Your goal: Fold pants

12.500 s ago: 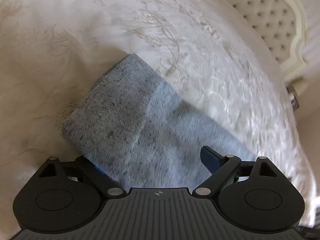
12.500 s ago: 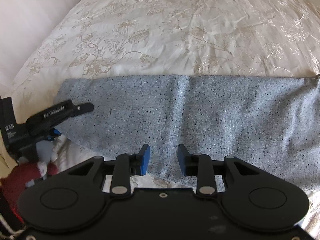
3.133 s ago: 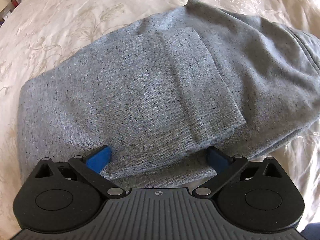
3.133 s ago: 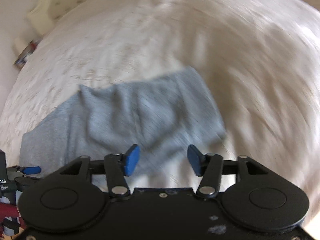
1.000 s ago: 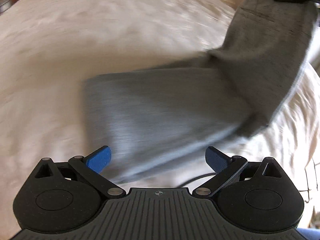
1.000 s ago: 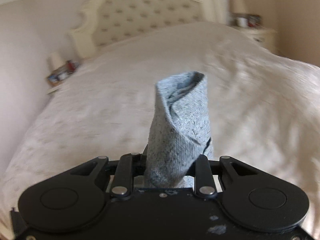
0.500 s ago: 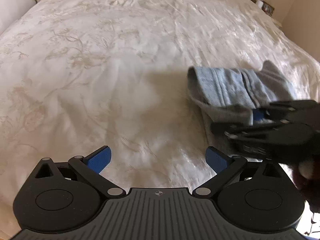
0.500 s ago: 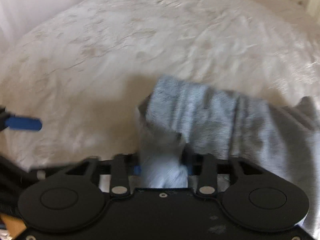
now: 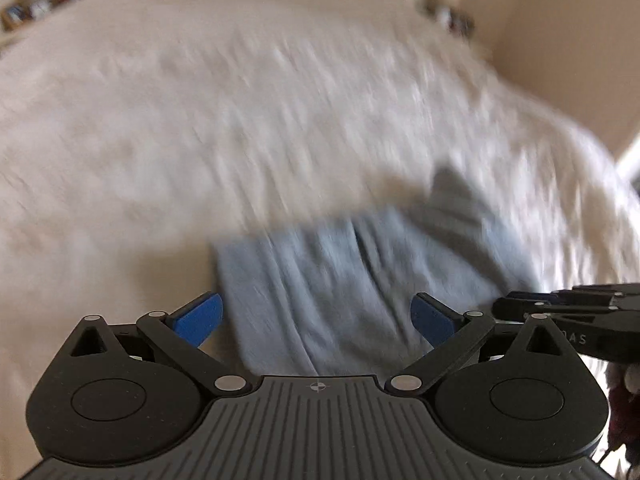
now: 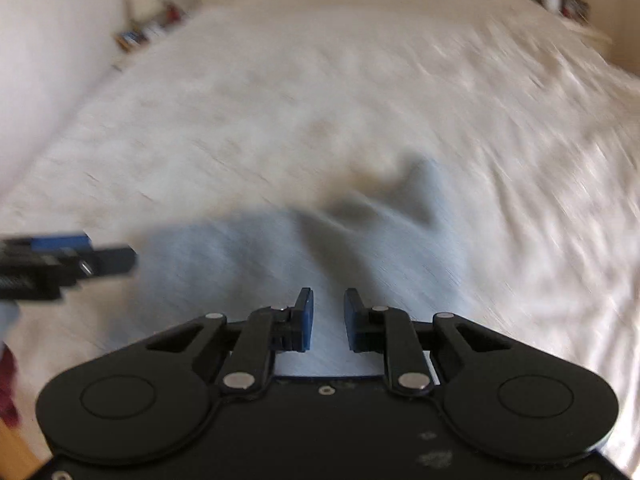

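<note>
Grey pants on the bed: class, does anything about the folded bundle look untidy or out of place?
Yes. The grey pants lie in a rumpled bundle on the bed cover, with one corner sticking up at the far edge. Blur hides finer detail.

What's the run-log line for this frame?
pants: bunched on bed, free | left gripper: open, empty | right gripper: open, empty, over pants | views: motion-blurred
</note>
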Demonstrator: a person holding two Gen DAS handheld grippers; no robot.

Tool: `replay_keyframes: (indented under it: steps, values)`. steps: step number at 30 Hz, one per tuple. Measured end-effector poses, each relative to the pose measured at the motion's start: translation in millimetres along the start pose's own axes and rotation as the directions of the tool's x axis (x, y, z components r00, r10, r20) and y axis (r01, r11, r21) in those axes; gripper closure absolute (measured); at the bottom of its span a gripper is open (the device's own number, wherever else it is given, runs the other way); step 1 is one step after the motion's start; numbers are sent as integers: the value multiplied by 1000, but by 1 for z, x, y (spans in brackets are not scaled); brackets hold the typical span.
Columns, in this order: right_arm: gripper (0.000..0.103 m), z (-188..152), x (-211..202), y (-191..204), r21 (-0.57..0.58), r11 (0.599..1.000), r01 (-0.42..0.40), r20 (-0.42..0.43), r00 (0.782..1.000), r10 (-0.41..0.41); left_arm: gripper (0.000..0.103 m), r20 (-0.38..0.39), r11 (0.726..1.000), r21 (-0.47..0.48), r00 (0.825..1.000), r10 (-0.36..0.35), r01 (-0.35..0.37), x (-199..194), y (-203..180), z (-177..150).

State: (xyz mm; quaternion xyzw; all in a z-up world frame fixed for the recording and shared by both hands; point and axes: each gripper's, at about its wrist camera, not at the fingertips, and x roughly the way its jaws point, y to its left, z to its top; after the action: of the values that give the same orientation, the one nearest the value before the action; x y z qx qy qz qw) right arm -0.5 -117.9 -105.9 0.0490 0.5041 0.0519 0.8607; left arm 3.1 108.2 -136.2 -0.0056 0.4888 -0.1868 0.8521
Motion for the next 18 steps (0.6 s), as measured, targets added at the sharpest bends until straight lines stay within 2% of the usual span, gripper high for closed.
replay_keyframes:
  steps: [1, 3, 5, 8, 10, 11, 13, 14, 17, 18]
  values:
    - [90, -10, 9, -8, 19, 1000, 4, -44, 999, -3, 1, -56, 1000, 2, 998, 8, -8, 13, -2, -10]
    - [94, -30, 19, -21, 45, 999, -6, -122, 993, 11, 1, -213, 999, -11, 977, 27, -30, 41, 0, -37]
    - [95, -40, 15, -24, 30, 999, -12, -141, 990, 17, 0, -253, 994, -104, 967, -8, -19, 44, 11, -58]
    - [92, -33, 0, -28, 20, 998, -62, -115, 991, 63, 1, -246, 995, -94, 969, 20, -44, 29, 8, -60]
    - [91, -25, -18, -34, 20, 994, -104, -50, 993, 105, 1, -214, 996, -53, 975, 54, -67, 15, 2, -50]
    - [87, -17, -26, -39, 21, 992, -127, -9, 992, 127, 1, -183, 997, -34, 981, 67, -74, 8, -2, -42]
    - [71, 3, -35, -48, 19, 989, -144, 50, 989, 143, 1, -113, 997, -13, 990, 79, -81, -4, -11, -25]
    - [59, 15, -35, -52, 20, 989, -145, 71, 987, 144, 1, -78, 996, -5, 993, 84, -84, -7, -17, -15]
    - [57, 57, -20, -69, 46, 988, -149, 92, 985, 144, 1, -39, 996, -2, 995, 87, -87, 3, -29, 6]
    - [53, 71, -11, -75, 59, 987, -148, 85, 986, 143, 1, -41, 996, -6, 995, 90, -90, 9, -29, 10]
